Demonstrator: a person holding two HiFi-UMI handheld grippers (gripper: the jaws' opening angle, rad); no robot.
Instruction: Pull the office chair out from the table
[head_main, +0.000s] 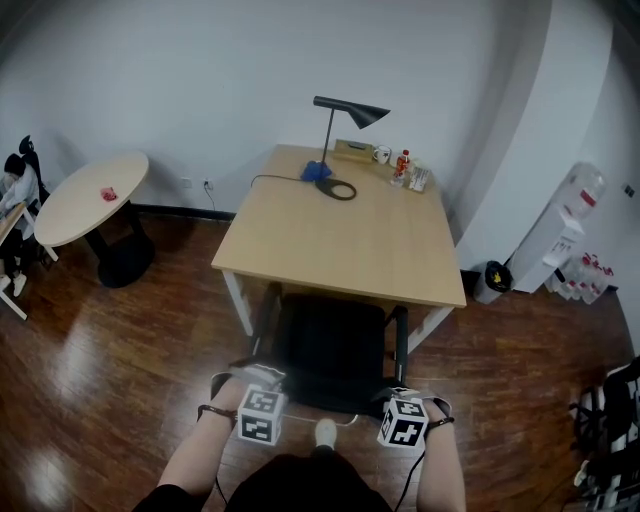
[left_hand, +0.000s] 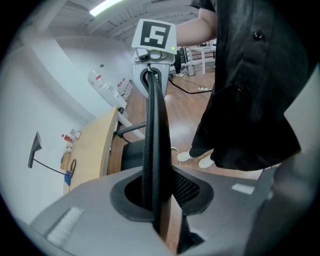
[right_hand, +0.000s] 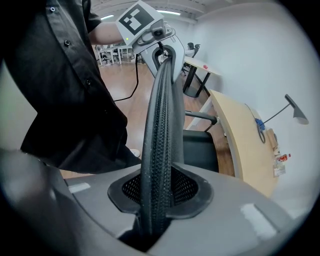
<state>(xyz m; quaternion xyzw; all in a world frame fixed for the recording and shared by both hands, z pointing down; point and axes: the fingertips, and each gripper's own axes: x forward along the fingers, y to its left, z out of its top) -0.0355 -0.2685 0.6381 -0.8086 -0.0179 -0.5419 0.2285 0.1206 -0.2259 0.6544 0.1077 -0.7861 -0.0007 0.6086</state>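
Both grippers are on the top of the office chair (head_main: 330, 340). The left gripper (left_hand: 159, 197) has its jaws narrow and clamped on the backrest rim (right_hand: 160, 125), and the right gripper (right_hand: 157, 192) is the same at the other end. The seat sits below and ahead of the jaws, its front tucked under the tabletop (head_main: 340, 240) beyond them.

The rim looks thin, stiff and ribbed, so grip should be decent. The chair is probably moderately heavy and should roll on the wood floor (head_main: 130, 340) if it has casters. It may swivel if the pull is uneven, so holding at both rim ends looks right.

The base and wheels are hidden under the seat. Pad contact on the left is hard to read. A dark shirt blocks one side of each gripper view.
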